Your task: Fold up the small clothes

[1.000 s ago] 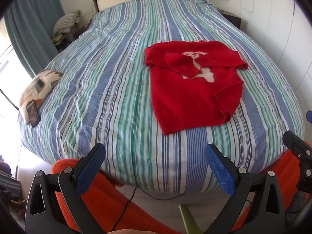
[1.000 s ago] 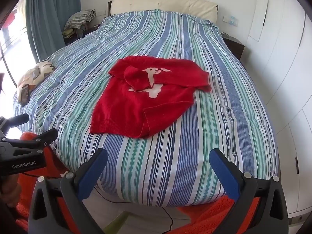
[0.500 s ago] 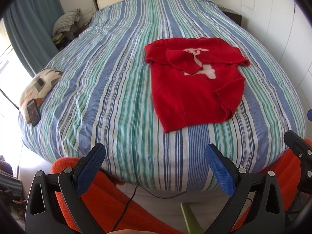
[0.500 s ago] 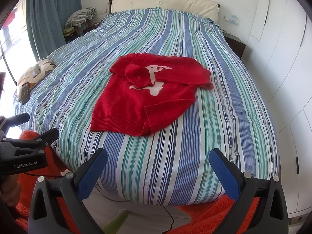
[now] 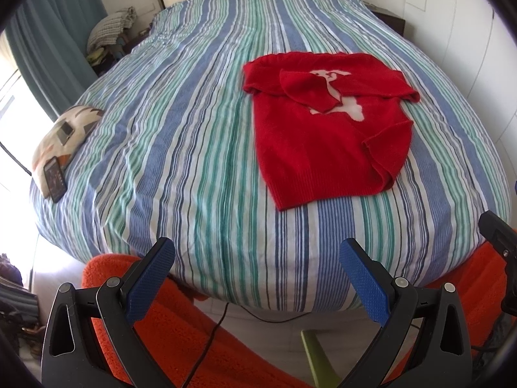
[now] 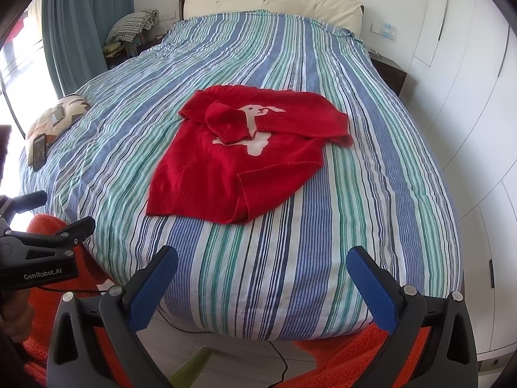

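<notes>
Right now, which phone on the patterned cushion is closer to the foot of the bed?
The dark phone at the cushion's near end, screen up; the paler one lies further up.

A small red knitted sweater (image 5: 318,142) (image 6: 240,158) with a white animal figure on its front lies on the striped bed cover, toward the foot of the bed. One sleeve is folded in across the chest, over part of the figure; one lower corner is turned over on itself

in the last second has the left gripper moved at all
Yes. The left gripper has edged forward toward the bed: the bed's near edge sits lower in its view.
</notes>
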